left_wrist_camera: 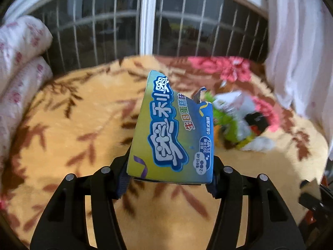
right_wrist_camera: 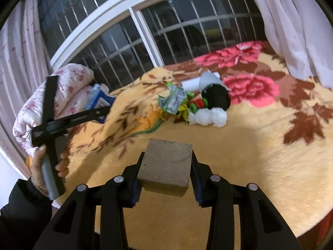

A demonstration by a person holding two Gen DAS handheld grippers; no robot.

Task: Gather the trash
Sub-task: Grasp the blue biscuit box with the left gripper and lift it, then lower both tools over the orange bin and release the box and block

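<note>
here, left hand-held gripper (left_wrist_camera: 169, 179) clamping snack box (left_wrist_camera: 170, 129)

Bed (right_wrist_camera: 239, 145) with a yellow floral blanket. Trash pile (right_wrist_camera: 195, 102) on it: crumpled wrappers, black round object, white wads, white paper. Folded floral quilt (right_wrist_camera: 68, 87) left of the pile, at the bed edge by the window.

The fuzzy blanket (right_wrist_camera: 239, 145) is cream-yellow with brown leaf sprigs and big pink roses. The torn snack box (left_wrist_camera: 170, 129) fades blue to green-yellow, with chunky white-and-blue lettering. The plain cardboard box (right_wrist_camera: 166, 166) is dull grey-brown. The rolled quilt (right_wrist_camera: 68, 87) is white with small pink flowers. Both black plastic grippers have blue pads (right_wrist_camera: 136, 187). The curtains (right_wrist_camera: 291, 20) are pale lilac-white.
</note>
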